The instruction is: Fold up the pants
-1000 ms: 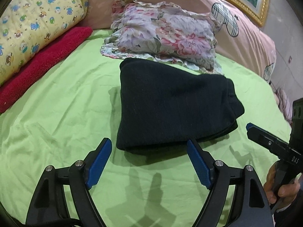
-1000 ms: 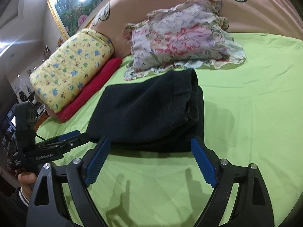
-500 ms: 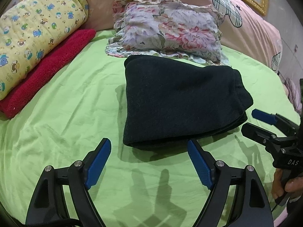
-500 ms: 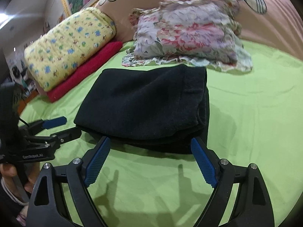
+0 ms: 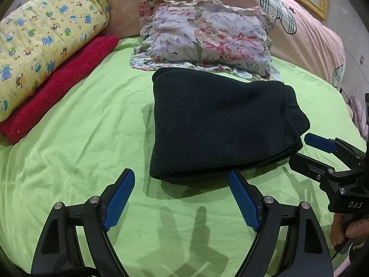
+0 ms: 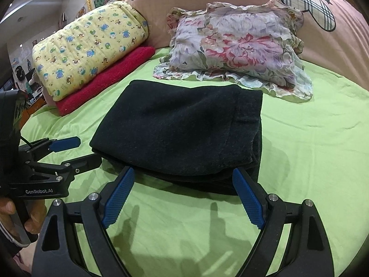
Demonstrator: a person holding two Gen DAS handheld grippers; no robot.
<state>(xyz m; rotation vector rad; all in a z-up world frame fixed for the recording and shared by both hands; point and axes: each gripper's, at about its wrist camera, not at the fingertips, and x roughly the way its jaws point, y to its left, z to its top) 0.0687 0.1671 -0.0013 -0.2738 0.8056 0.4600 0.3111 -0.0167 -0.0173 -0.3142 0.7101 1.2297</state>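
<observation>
The black pants (image 5: 219,124) lie folded into a thick rectangle on the green bed sheet (image 5: 80,138); they also show in the right wrist view (image 6: 182,131). My left gripper (image 5: 181,184) is open and empty, just short of the pants' near edge. It appears in the right wrist view (image 6: 78,152) at the pants' left corner. My right gripper (image 6: 183,181) is open and empty, with its fingertips at the pants' near edge. It appears in the left wrist view (image 5: 302,149) beside the pants' right end.
A floral pillow (image 5: 207,39) lies just behind the pants. A yellow patterned quilt roll (image 5: 43,37) rests on a red towel (image 5: 60,87) at the left. A pink headboard cushion (image 5: 299,30) runs along the back.
Both grippers have pulled back a little and swung toward each other. The folded pants have stayed still and both grippers have stayed open.
</observation>
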